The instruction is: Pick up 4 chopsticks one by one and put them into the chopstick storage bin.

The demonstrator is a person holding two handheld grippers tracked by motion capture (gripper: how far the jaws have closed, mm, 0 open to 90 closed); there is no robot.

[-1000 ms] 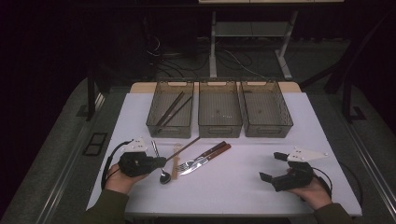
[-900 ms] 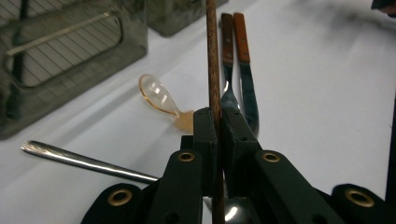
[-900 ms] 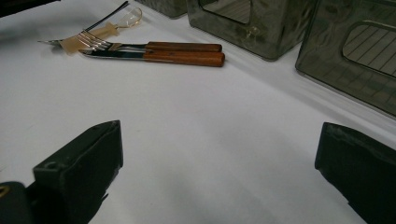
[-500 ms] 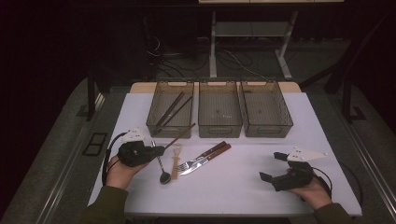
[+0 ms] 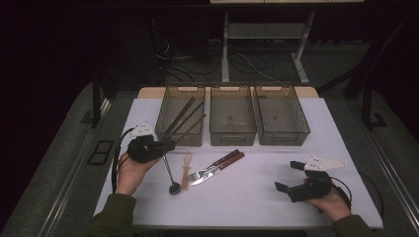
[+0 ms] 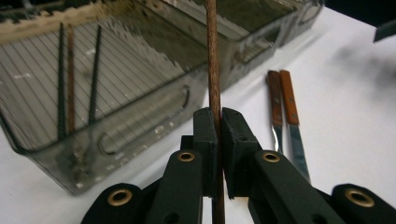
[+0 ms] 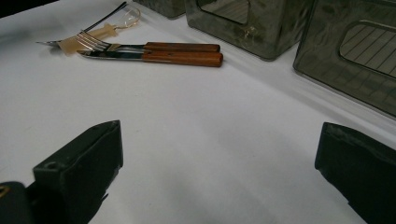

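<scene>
While the sorting goes on: one brown chopstick is clamped in the left gripper, its far end reaching over the near wall of the left bin.
Left gripper: jaws clenched on the chopstick, low on its length; in the high view it sits just before that bin.
Left bin: three sticks already lie in it, slanting.
Right gripper: jaws wide apart and empty, resting on the white table well away from the work.
Waiting on the table: spoon, pale fork, and wooden-handled fork and knife, close together.
Risk: held so near one end, the chopstick could swing in the pads, catch the bin's rim and fall outside.
Second risk: letting go too early would drop it in front of the bin.
Hard to tell: the chopstick's lower end is cut off in the left gripper view; whether its tip touches the sticks inside is unclear.
</scene>
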